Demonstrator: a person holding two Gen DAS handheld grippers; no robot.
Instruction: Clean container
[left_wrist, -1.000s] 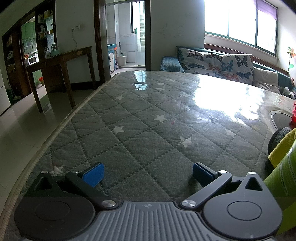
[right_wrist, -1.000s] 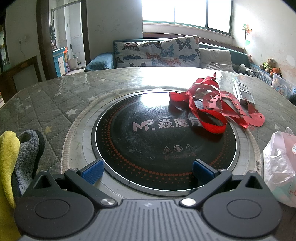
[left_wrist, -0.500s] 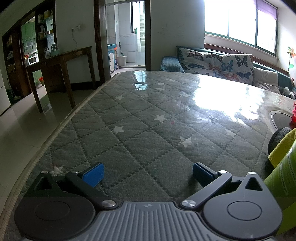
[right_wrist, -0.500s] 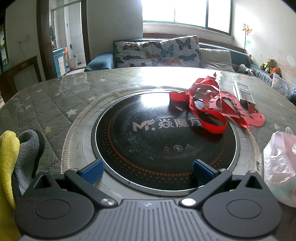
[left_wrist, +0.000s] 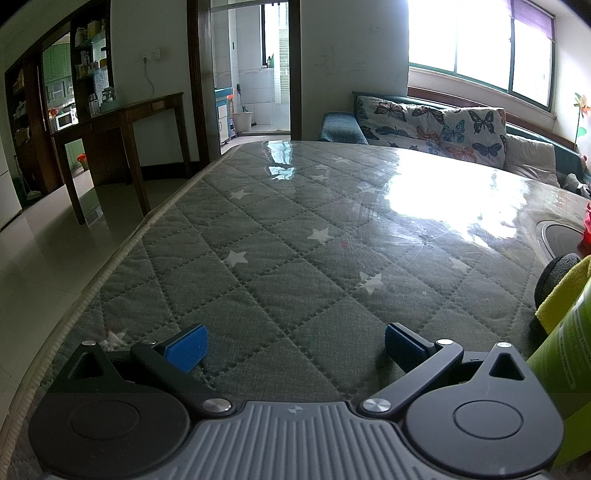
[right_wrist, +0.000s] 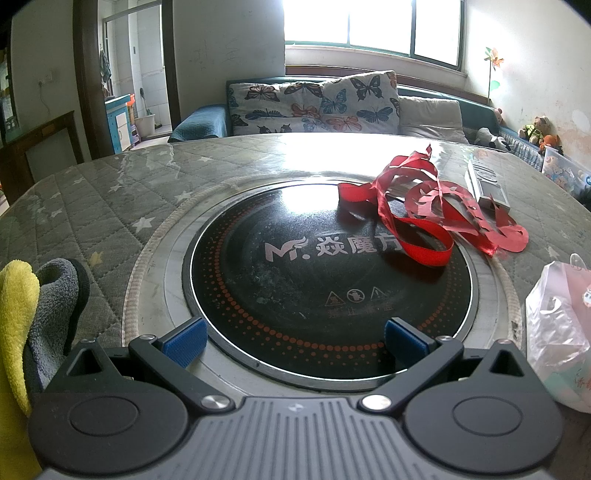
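Observation:
A green cylindrical container (left_wrist: 565, 362) stands at the right edge of the left wrist view, just right of my left gripper (left_wrist: 293, 345), which is open and empty over the quilted grey table cover (left_wrist: 295, 258). A yellow and grey cloth (left_wrist: 561, 288) lies beyond the container; the same cloth (right_wrist: 33, 306) shows at the left of the right wrist view. My right gripper (right_wrist: 293, 341) is open and empty at the near rim of the round black induction hob (right_wrist: 328, 284) set in the table.
A red ribbon (right_wrist: 424, 210) lies tangled across the hob's far right. A flat grey box (right_wrist: 487, 181) sits behind it. A translucent plastic bag (right_wrist: 557, 332) is at the right. The table edge (left_wrist: 110, 266) drops to the floor on the left.

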